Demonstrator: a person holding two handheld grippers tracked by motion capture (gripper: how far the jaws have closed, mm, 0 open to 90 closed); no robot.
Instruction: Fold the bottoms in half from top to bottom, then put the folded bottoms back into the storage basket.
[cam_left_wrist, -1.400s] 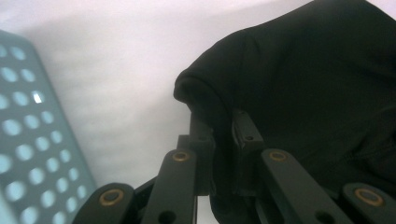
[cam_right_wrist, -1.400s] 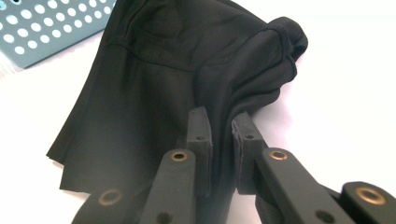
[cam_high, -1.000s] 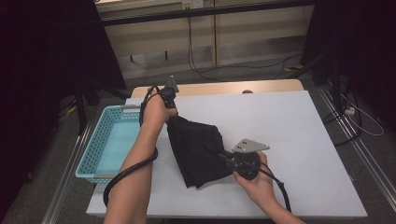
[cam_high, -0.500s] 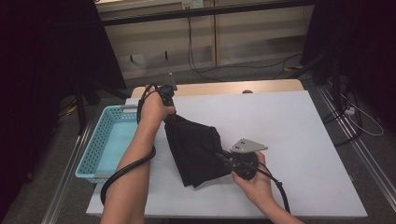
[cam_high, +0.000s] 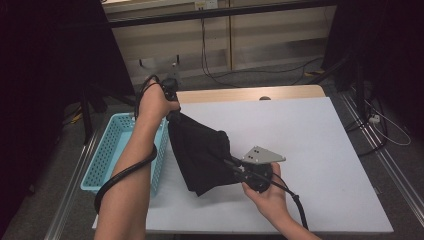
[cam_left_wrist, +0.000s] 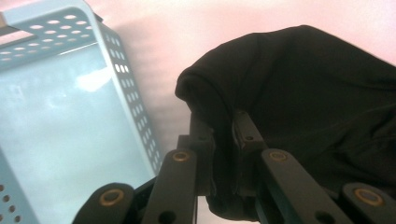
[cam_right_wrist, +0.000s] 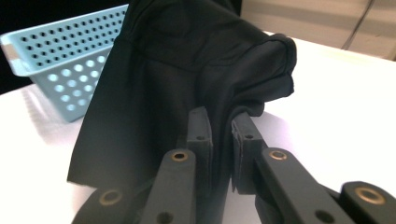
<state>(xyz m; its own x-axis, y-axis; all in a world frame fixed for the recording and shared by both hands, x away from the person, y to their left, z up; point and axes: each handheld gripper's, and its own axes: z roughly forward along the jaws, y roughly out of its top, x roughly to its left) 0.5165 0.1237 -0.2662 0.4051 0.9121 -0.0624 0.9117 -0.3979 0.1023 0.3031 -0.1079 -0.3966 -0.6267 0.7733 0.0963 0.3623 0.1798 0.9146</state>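
Here, a black, soft fabric garment (cam_high: 202, 155) hangs stretched between two hand-held grippers above the left half of the white rectangular table (cam_high: 320, 150). The left gripper (cam_high: 172, 107), raised at the far left, has its jaws pinched together on one bunched corner of the cloth; the left gripper view confirms the fold squeezed between the pads. The right gripper (cam_high: 235, 164), lower and nearer, is likewise clamped on a fold at the opposite edge. The garment's long axis thus slopes from far left and high to near right and low, with its loose lower hem draping onto the table surface. The light-blue perforated plastic basket (cam_high: 107, 155) stands just left of the cloth, at the table's left edge, so the left hand is the nearer one to it. Open tabletop lies to the right and far side, giving free room for spreading or folding; the basket rim is the only close obstacle.
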